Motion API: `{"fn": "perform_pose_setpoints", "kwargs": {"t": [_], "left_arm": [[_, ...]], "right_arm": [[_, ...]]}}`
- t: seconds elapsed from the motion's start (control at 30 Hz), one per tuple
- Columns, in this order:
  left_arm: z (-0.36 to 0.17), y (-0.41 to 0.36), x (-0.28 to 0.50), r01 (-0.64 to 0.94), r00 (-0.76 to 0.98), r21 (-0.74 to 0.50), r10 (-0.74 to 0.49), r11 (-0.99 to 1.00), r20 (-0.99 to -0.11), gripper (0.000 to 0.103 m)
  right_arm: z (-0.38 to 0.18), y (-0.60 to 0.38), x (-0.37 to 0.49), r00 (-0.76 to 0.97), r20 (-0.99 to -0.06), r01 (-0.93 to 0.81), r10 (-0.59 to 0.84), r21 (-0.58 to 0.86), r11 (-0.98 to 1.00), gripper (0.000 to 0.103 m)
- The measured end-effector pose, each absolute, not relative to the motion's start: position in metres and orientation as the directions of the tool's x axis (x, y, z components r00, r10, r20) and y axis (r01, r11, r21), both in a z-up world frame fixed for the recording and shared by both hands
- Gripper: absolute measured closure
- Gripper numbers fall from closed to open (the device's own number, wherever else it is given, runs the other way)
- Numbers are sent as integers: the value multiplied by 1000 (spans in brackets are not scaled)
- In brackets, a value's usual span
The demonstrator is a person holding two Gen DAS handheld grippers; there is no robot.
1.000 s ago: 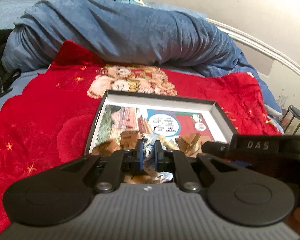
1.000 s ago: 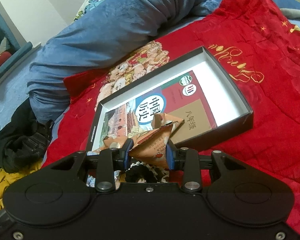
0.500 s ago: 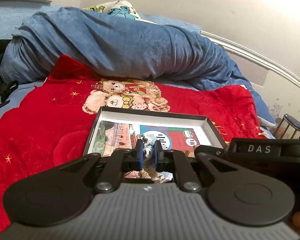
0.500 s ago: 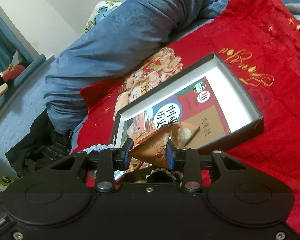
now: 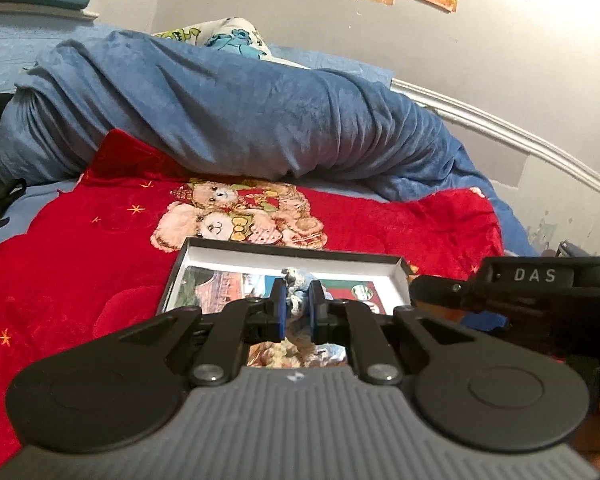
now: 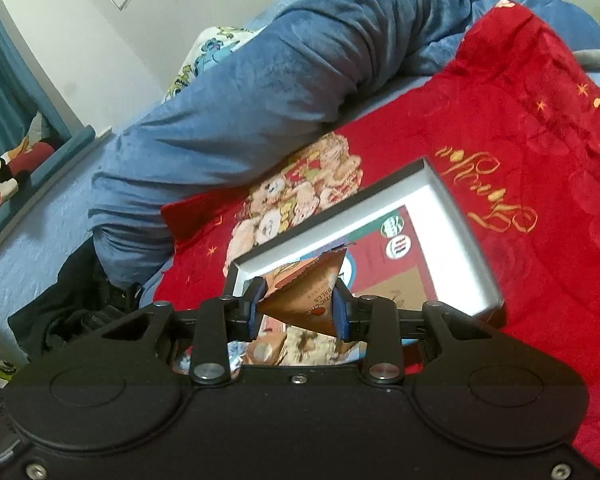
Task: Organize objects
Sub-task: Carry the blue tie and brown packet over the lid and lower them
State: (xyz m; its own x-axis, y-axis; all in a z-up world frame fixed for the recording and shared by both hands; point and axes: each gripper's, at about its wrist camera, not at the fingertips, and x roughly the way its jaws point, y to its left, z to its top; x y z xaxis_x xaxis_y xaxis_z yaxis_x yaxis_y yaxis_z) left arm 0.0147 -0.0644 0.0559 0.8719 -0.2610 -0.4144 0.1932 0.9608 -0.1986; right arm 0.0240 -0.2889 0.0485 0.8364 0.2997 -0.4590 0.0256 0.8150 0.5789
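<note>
My left gripper (image 5: 297, 300) is shut on a small white and pale-blue piece (image 5: 294, 280) that looks knitted, held over the near end of a black box with a white inside (image 5: 284, 249). A schoolbook (image 5: 228, 288) lies flat in the box. My right gripper (image 6: 298, 304) is shut on a brown and orange snack packet (image 6: 308, 292), held above the near corner of the same box (image 6: 452, 200). The book (image 6: 408, 264) shows behind the packet. More packets (image 6: 300, 346) lie blurred under the right gripper.
The box sits on a red blanket with a teddy-bear print (image 5: 240, 216). A rolled blue quilt (image 5: 228, 112) lies behind it, against the wall. Dark clothes (image 6: 72, 304) are heaped at the left. The other tool's black housing marked DAS (image 5: 536, 276) is close on the right in the left wrist view.
Both views have tipped upward, so the box sits lower and smaller. The right gripper has risen with the snack packet, clear of the packets in the box. Both grips are unchanged.
</note>
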Motion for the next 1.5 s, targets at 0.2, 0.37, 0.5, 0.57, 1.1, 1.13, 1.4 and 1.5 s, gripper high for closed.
{"fn": "perform_pose_setpoints", "kwargs": {"t": [0.2, 0.37, 0.5, 0.57, 1.1, 1.13, 1.4, 1.5], "left_arm": [[61, -77, 23, 216, 877, -187, -274, 958, -394, 89], [60, -101, 38, 255, 869, -192, -312, 948, -385, 89], [52, -126, 51, 273, 860, -219, -340, 937, -380, 89], [42, -136, 58, 276, 850, -242, -353, 930, -391, 89], [-16, -143, 67, 233, 849, -73, -240, 970, -471, 89], [-16, -142, 68, 228, 851, -70, -233, 971, -470, 89], [-19, -137, 73, 208, 851, -70, -216, 976, -478, 88], [-18, -138, 72, 213, 847, -74, -221, 974, -484, 88]], "right_arm": [[53, -305, 33, 849, -445, 37, 286, 589, 807, 70], [50, -325, 43, 855, -459, 77, 241, 572, 817, 70], [39, -343, 49, 850, -483, 140, 209, 590, 795, 70], [31, -351, 52, 840, -500, 172, 209, 612, 771, 70], [-29, -333, 81, 786, -590, 304, 187, 631, 714, 70], [-30, -332, 81, 785, -590, 299, 189, 629, 718, 70], [-31, -324, 85, 773, -595, 270, 219, 621, 736, 70], [-30, -319, 86, 769, -602, 260, 216, 602, 755, 70]]}}
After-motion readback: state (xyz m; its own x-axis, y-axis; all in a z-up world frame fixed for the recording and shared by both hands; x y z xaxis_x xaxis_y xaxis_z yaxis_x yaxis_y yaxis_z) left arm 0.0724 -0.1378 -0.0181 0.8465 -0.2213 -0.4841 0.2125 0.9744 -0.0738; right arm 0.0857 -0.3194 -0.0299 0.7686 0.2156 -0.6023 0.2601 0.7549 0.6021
